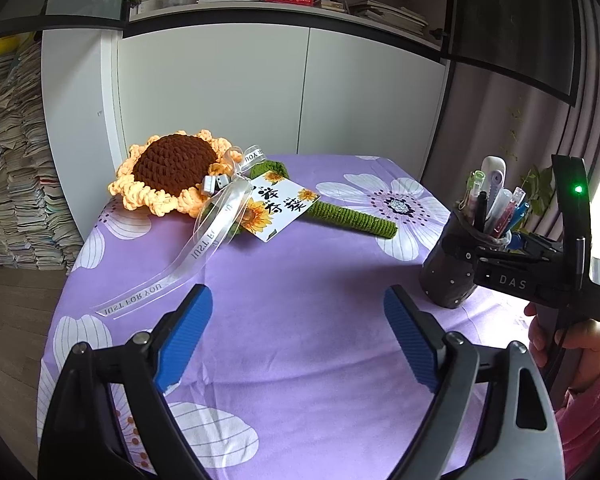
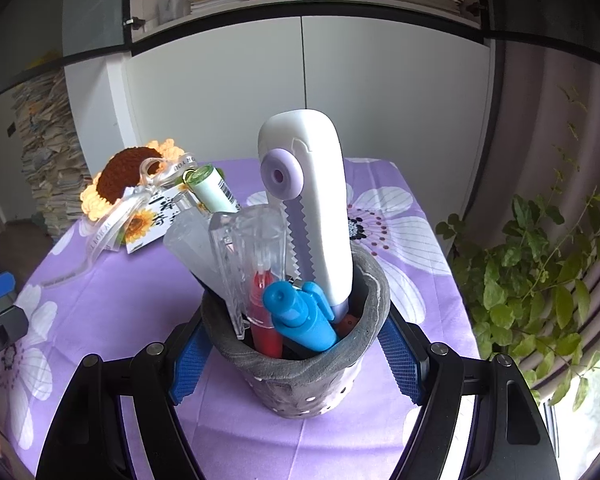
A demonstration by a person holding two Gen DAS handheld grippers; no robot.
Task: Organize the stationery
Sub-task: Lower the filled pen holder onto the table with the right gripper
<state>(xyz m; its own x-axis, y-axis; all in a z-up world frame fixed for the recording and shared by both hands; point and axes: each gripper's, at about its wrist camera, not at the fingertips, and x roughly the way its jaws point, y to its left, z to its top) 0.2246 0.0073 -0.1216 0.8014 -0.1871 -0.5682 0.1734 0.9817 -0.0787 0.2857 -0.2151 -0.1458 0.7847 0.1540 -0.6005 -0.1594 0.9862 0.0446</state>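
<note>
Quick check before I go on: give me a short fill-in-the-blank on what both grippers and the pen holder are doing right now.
1. The right gripper is shut on the grey ____.
2. The left gripper is open, with ____ between its fingers.
3. The tallest item in the pen holder is the white and ____ utility knife.
4. The crocheted sunflower lies on the ____ tablecloth.

Missing words: pen holder; nothing; purple; purple

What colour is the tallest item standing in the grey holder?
The utility knife is white with lilac trim, clearest in the right wrist view.
</note>
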